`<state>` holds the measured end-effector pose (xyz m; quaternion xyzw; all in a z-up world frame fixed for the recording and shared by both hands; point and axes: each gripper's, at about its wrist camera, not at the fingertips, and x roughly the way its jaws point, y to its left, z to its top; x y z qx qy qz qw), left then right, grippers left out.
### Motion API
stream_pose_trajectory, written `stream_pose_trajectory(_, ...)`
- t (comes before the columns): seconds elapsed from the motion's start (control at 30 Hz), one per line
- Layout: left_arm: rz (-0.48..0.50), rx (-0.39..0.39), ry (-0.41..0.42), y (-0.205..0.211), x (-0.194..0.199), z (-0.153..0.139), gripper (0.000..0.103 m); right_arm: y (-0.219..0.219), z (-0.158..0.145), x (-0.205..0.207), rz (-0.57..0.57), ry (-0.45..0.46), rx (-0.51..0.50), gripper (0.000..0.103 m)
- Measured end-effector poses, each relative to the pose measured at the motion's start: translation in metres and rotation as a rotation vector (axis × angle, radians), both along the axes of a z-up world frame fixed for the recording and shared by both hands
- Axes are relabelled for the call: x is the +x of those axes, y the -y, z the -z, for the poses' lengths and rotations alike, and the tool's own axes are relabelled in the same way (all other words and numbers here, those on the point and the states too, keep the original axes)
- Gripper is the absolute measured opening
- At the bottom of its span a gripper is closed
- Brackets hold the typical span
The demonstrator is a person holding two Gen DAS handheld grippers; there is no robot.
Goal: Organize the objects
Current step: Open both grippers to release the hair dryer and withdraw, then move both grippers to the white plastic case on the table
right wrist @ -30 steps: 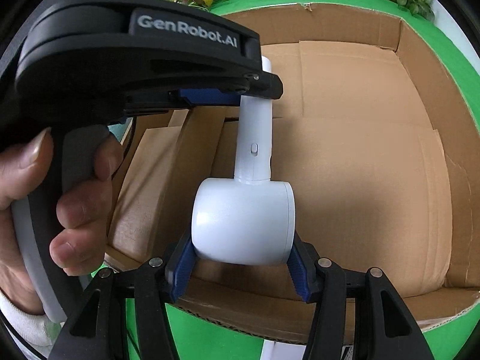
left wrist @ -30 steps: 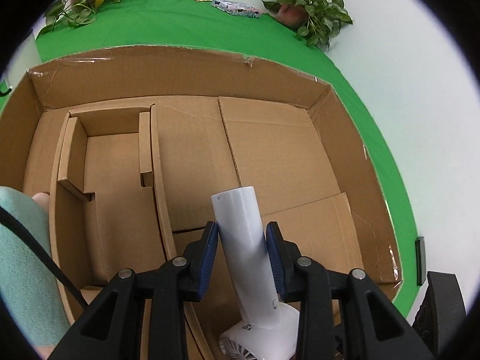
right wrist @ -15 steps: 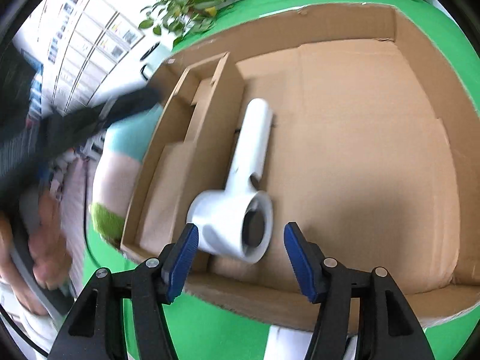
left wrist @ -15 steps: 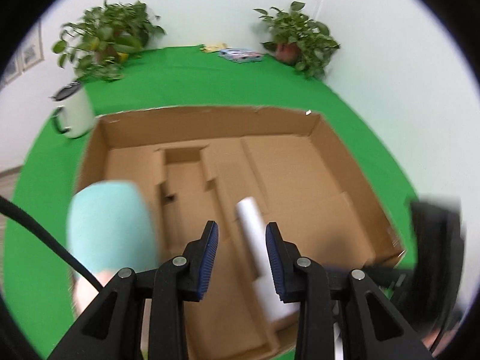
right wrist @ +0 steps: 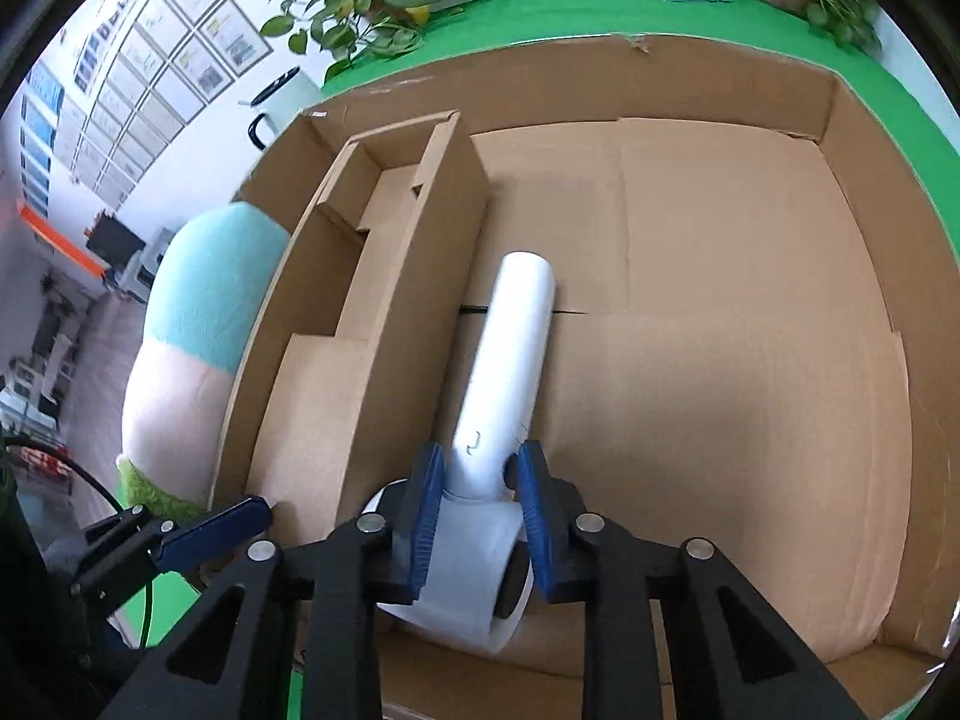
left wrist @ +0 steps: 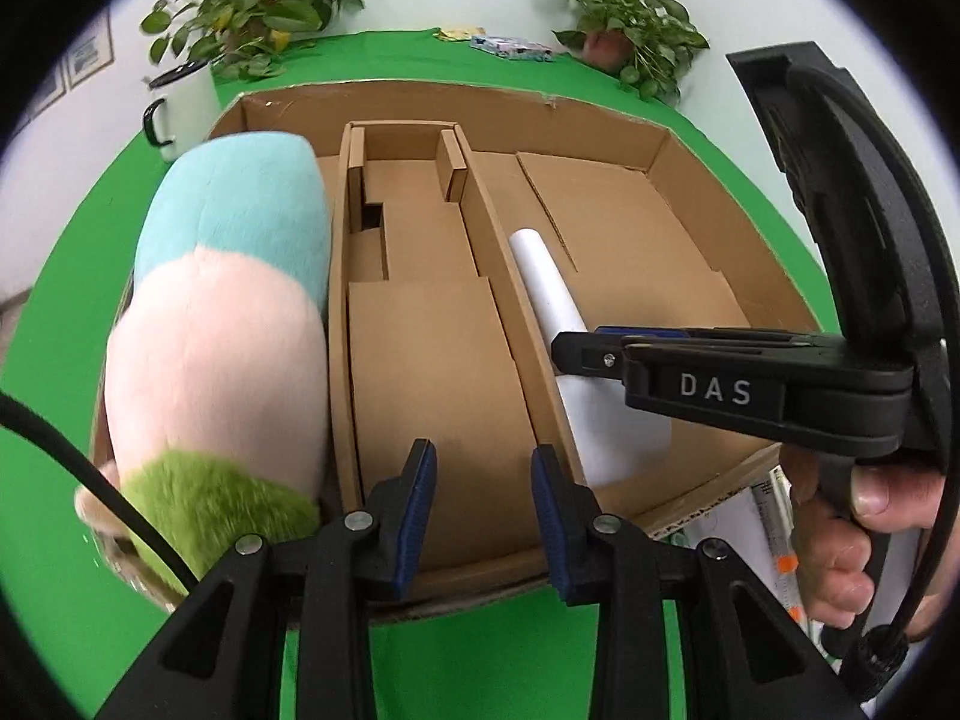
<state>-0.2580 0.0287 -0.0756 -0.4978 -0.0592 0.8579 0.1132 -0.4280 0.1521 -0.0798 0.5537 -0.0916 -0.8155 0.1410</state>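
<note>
Dryer (right wrist: 510, 372) laid beside divider at 11 o'clock; right gripper (right wrist: 480, 516), just closing, apparently pinches its handle for repositioning. Left gripper (left wrist: 483, 510) is parted, empty.

The white plastic hair dryer (left wrist: 549, 285) is half hidden in the left wrist view — the black right gripper (left wrist: 576, 354) covers its middle. The pastel plush toy (right wrist: 198, 354) disappears behind the brown cardboard box (right wrist: 852, 138) wall — its green end blurs.

The left tool (left wrist: 480, 510) lets go of the white hair dryer (right wrist: 510, 360), now lying in the cardboard box (right wrist: 750, 90); the right tool (right wrist: 480, 510), just closing, clamps its handle.
</note>
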Motion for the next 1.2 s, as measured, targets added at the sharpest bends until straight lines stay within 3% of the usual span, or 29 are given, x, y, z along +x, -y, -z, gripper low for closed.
stream_pose_trajectory(0.2,-0.040,0.002,0.000,-0.004,0.006,0.000,0.032,-0.007,0.008,0.009,-0.005,-0.007,-0.021,0.024)
stream_pose_trajectory(0.3,-0.044,-0.022,-0.019,-0.005,0.010,-0.005,0.032,-0.006,-0.003,0.018,0.019,-0.100,0.043,0.028)
stream_pose_trajectory(0.37,-0.061,-0.042,-0.063,-0.004,0.017,-0.013,0.032,-0.012,-0.029,0.044,0.037,-0.225,0.075,0.056)
stream_pose_trajectory(0.4,-0.068,-0.051,-0.102,-0.004,0.024,-0.022,0.032,-0.015,-0.042,0.062,0.045,-0.296,0.090,0.080)
stream_pose_trajectory(0.43,-0.071,-0.057,-0.129,-0.004,0.028,-0.028,0.032,-0.017,-0.053,0.079,0.048,-0.346,0.109,0.097)
stream_pose_trajectory(0.47,-0.078,-0.072,-0.174,-0.004,0.036,-0.036,0.035,-0.018,-0.065,0.104,0.045,-0.431,0.148,0.101)
stream_pose_trajectory(0.53,-0.106,-0.118,-0.288,-0.004,0.058,-0.057,0.054,-0.017,-0.079,0.140,0.046,-0.525,0.212,0.102)
stream_pose_trajectory(0.6,-0.146,-0.124,-0.428,-0.003,0.087,-0.074,0.081,-0.018,-0.085,0.179,0.071,-0.597,0.265,0.102)
stream_pose_trajectory(0.67,-0.165,-0.104,-0.522,-0.003,0.109,-0.085,0.083,-0.020,-0.087,0.207,0.101,-0.625,0.289,0.102)
stream_pose_trajectory(0.73,-0.153,-0.093,-0.557,-0.009,0.123,-0.092,0.083,-0.023,-0.085,0.230,0.133,-0.639,0.297,0.102)
stream_pose_trajectory(0.9,-0.151,-0.103,-0.562,-0.019,0.139,-0.098,0.083,-0.028,-0.077,0.269,0.151,-0.646,0.302,0.102)
stream_pose_trajectory(1.07,-0.181,-0.122,-0.569,-0.017,0.149,-0.105,0.083,-0.026,-0.074,0.279,0.139,-0.663,0.262,0.102)
stream_pose_trajectory(1.2,-0.168,-0.149,-0.561,-0.013,0.162,-0.103,0.083,-0.014,-0.062,0.294,0.025,-0.629,0.119,0.102)
